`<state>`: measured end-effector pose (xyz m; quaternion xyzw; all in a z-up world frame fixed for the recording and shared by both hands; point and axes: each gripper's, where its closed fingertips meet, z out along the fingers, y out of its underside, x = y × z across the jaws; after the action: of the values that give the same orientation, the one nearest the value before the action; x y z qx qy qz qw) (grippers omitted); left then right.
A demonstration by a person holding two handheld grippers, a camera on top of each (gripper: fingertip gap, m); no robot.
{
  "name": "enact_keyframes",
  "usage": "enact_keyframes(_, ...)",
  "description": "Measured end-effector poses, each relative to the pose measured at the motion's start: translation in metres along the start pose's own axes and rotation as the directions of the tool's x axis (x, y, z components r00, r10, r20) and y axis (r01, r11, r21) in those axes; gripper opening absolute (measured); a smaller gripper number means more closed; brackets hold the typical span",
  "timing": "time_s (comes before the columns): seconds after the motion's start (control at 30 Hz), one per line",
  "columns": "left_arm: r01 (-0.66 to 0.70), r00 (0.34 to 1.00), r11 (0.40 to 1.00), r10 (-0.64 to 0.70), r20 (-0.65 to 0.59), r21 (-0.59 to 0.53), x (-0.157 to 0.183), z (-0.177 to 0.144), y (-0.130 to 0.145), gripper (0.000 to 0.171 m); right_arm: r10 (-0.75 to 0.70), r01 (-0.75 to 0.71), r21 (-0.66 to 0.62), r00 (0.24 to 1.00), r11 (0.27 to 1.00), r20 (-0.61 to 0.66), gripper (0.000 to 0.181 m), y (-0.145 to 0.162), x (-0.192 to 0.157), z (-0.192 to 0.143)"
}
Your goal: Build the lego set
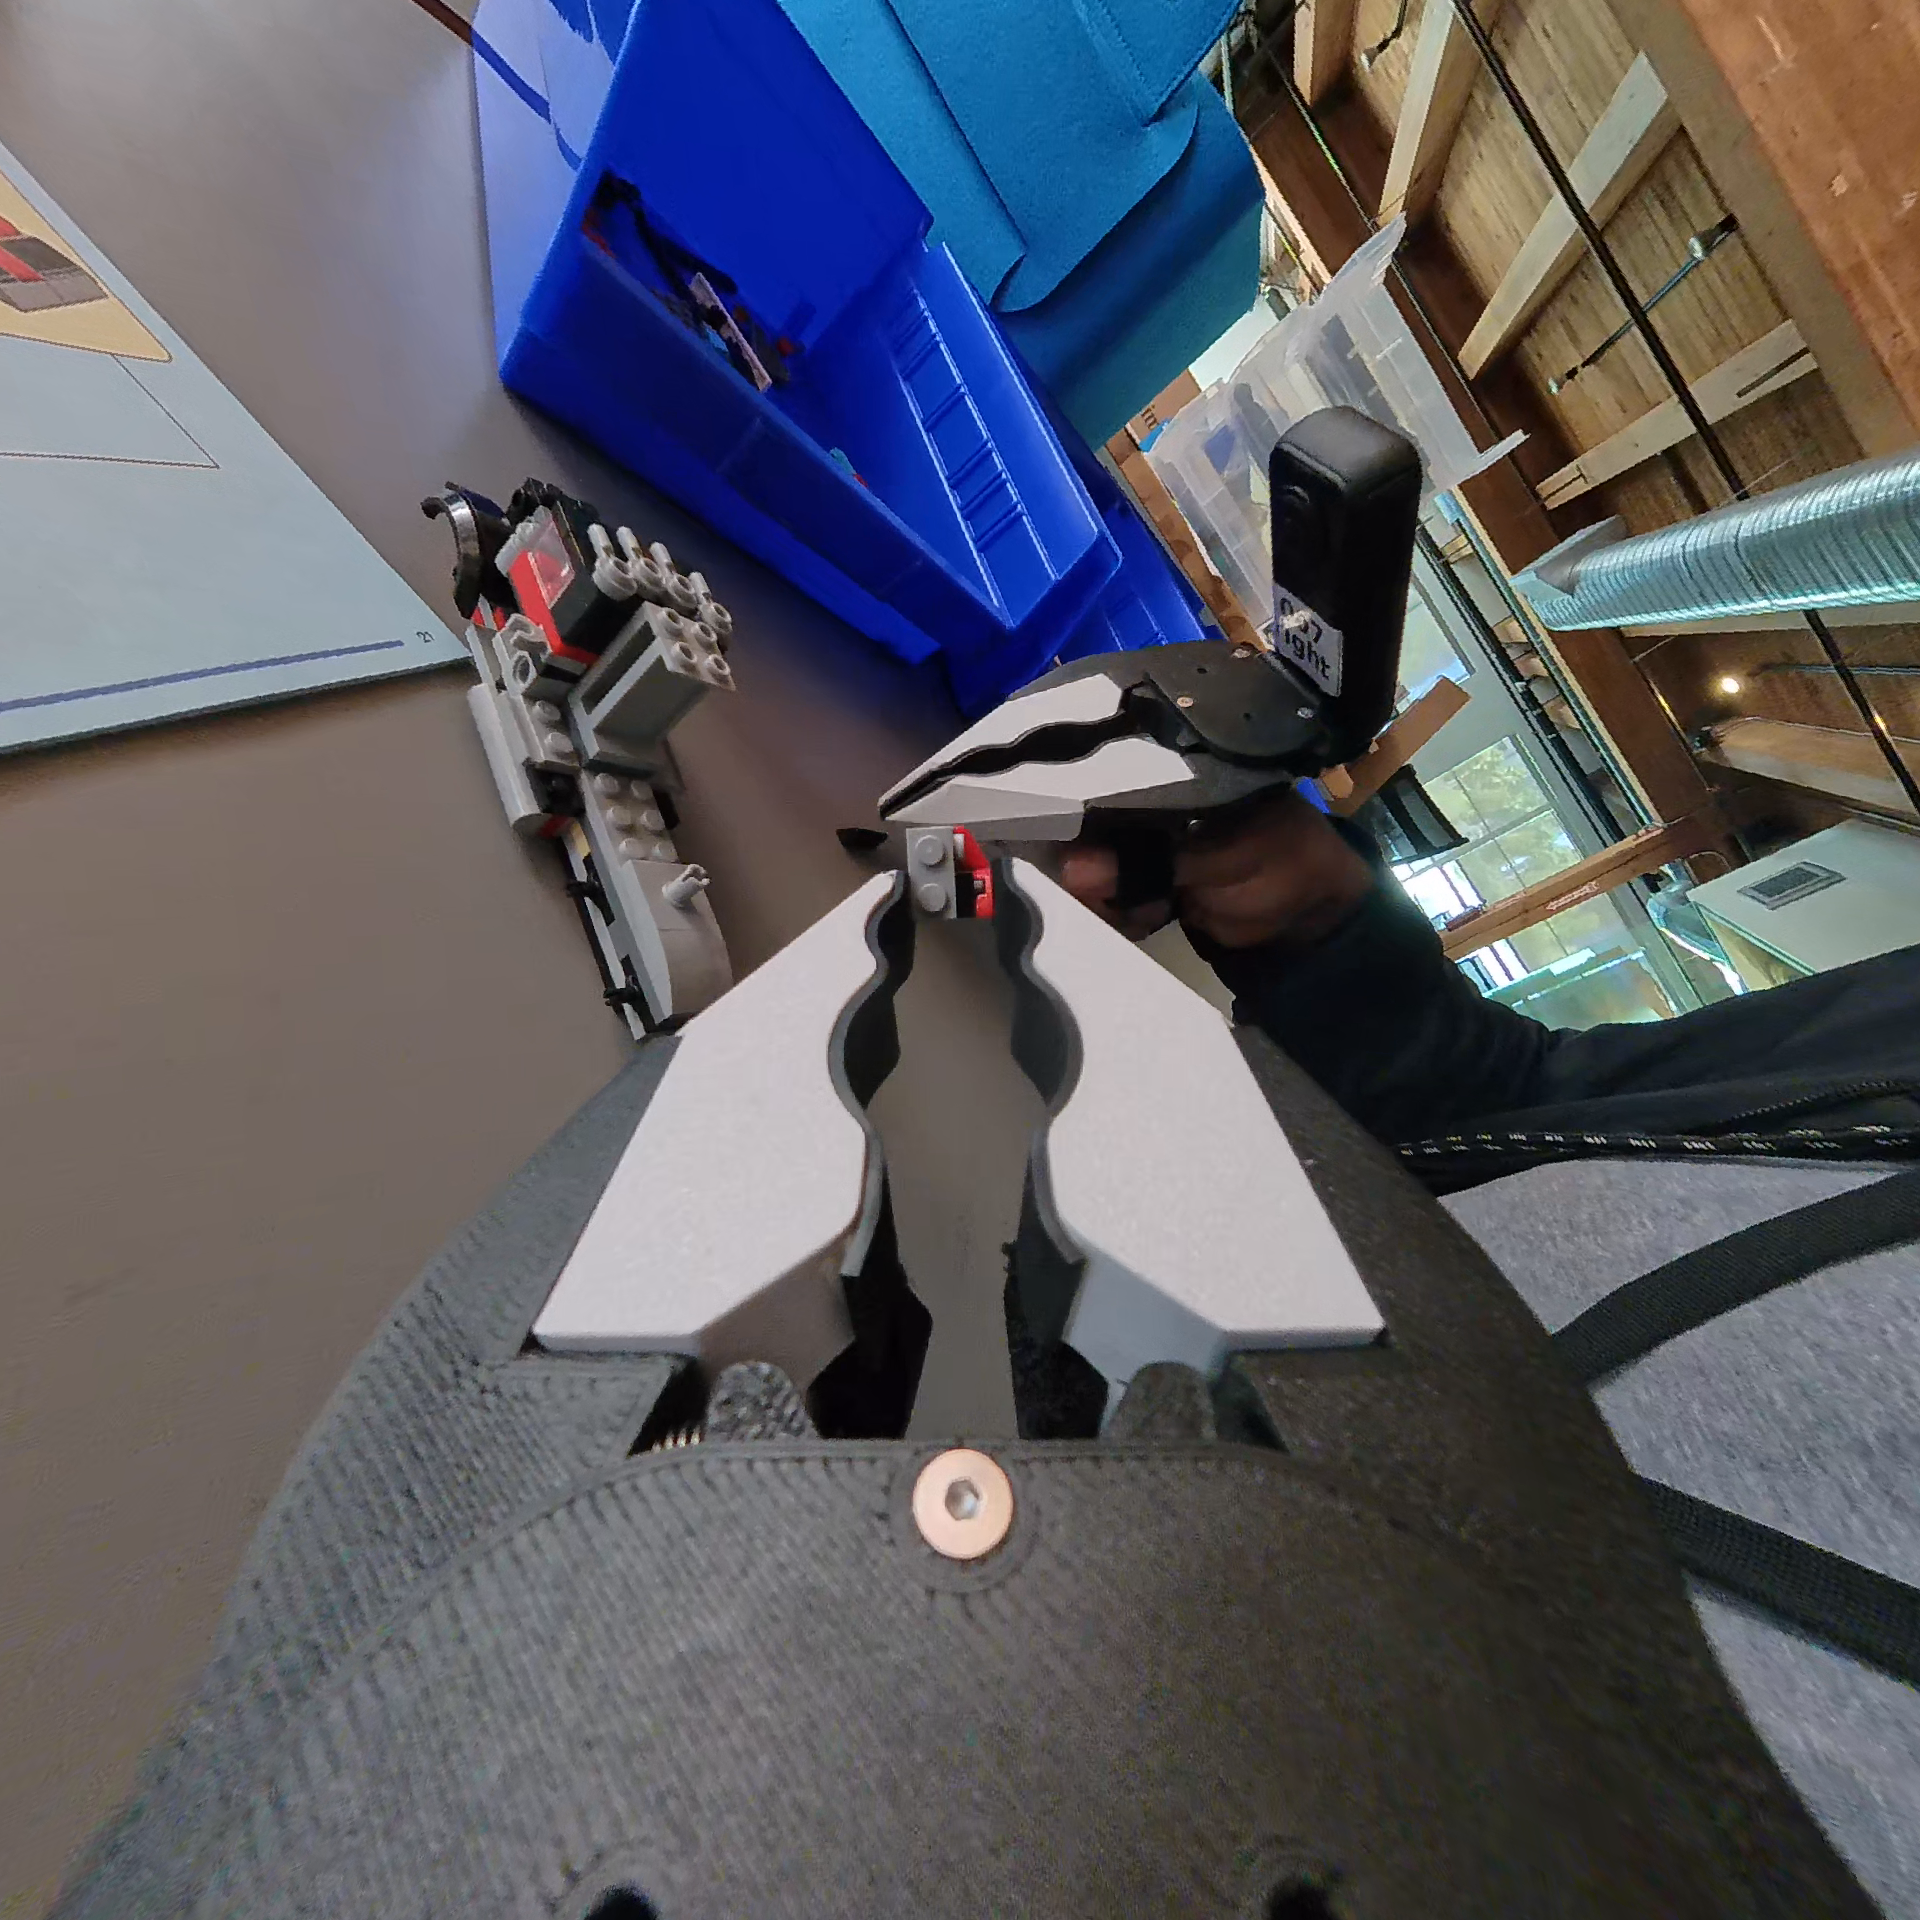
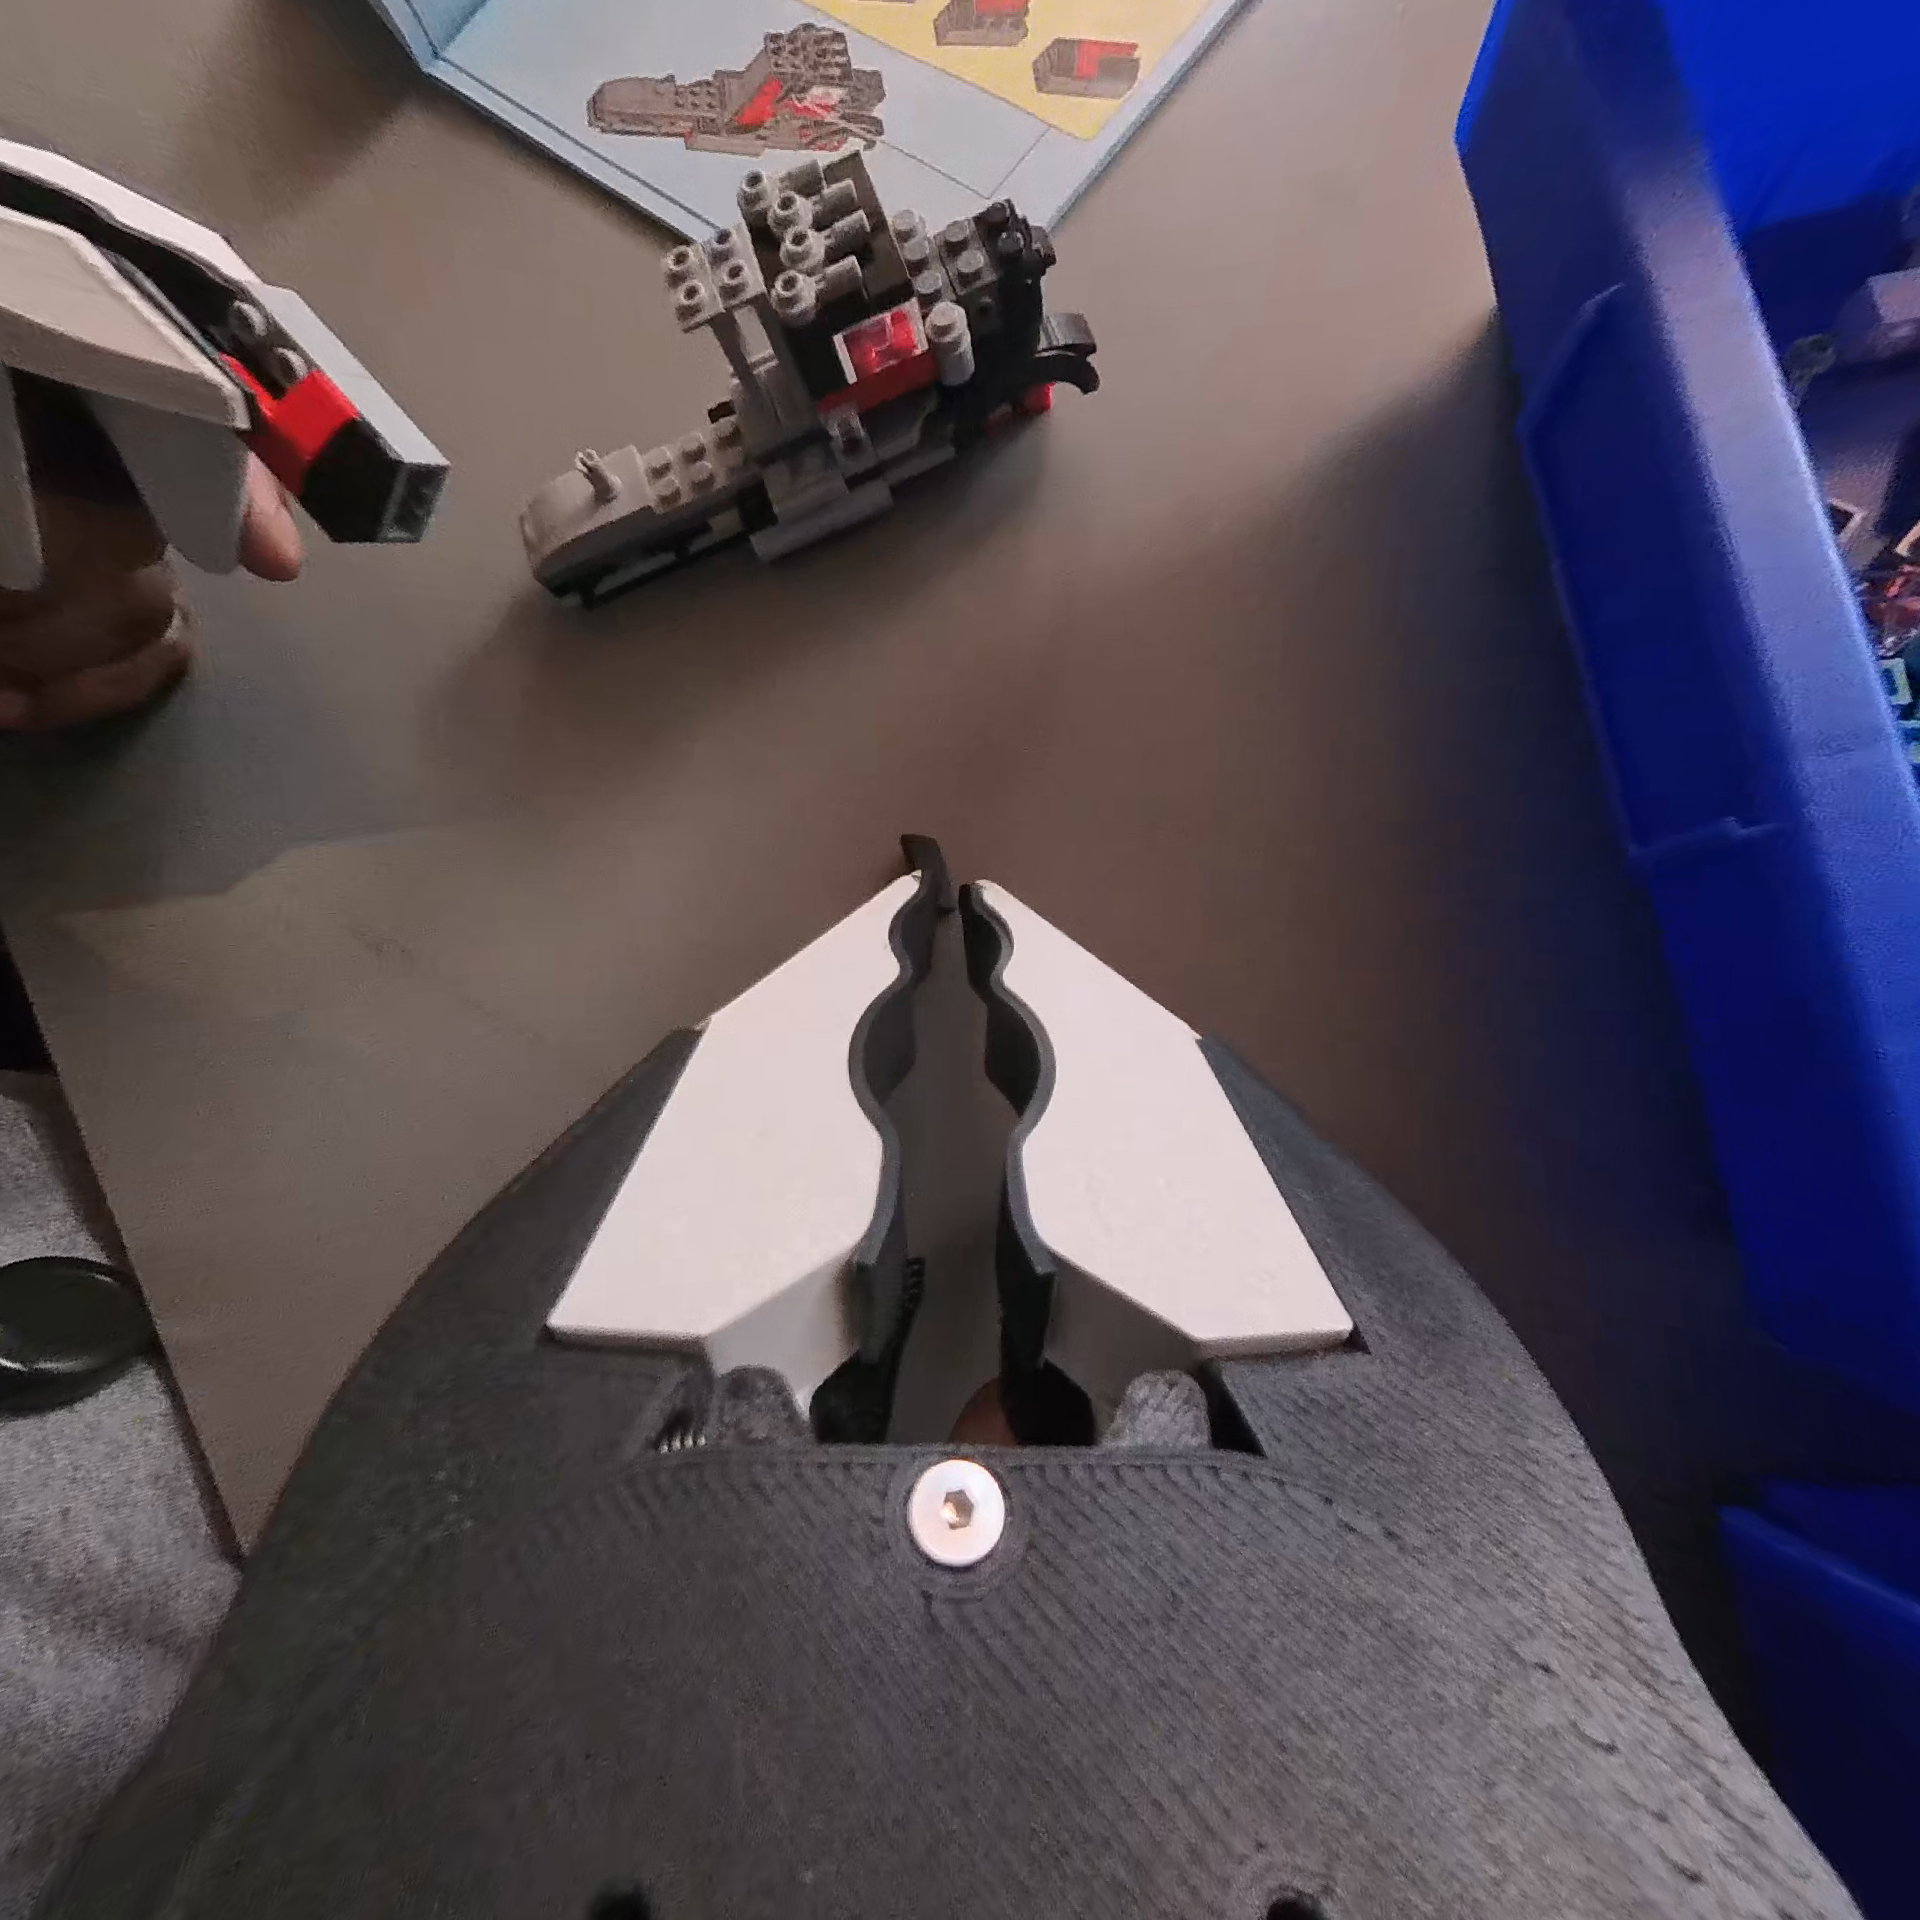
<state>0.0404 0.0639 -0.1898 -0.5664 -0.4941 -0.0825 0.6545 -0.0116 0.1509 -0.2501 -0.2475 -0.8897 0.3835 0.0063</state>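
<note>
While my left claw (image 1: 948, 883) clamps the grey-red-black brick block (image 1: 951, 871) aloft, my right claw (image 2: 940, 888) pinches a thin black piece (image 2: 928, 862), at twelve o'clock, ready for joining.

Brown table (image 1: 208, 1039) filling the left wrist view from 7 to 11 o'clock. At 1 o'clock, wooden beams (image 1: 1558, 208); at 3 o'clock, a ribbed silver duct (image 1: 1714, 551). Clear storage boxes (image 1: 1320, 343) stacked toward 1 o'clock, nearer the centre, with a sunlit window (image 1: 1496, 790) below them. Grey fabric (image 1: 1766, 1403) at 4 o'clock, crossed by black straps (image 1: 1714, 1273). In the right wrist view, a black disc (image 2: 62, 1320) lying on grey fabric at 8 o'clock, just beside the table edge.
</note>
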Motion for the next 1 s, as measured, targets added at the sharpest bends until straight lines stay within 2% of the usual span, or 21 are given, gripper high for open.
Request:
enact_keyframes(0.7, 0.002, 1.0, 1.0, -0.002, -0.002, 0.001, 0.0, 0.0, 0.0, 0.015, -0.125, 0.126, 0.014, 0.99, 0.992, -0.061, 0.01, -0.003, -0.004, 0.002)
enact_keyframes(0.8, 0.001, 1.0, 1.0, -0.001, -0.004, 0.001, 0.0, 0.0, 0.0, 0.015, -0.153, 0.152, -0.023, 0.988, 0.988, -0.036, 0.013, 0.004, -0.009, 0.005)
enact_keyframes(1.0, -0.001, 1.0, 1.0, 0.001, -0.008, -0.005, 0.0, 0.0, 0.001, 0.015, -0.262, 0.254, -0.075, 0.959, 0.964, -0.112, 0.017, 0.003, 0.008, 0.007)
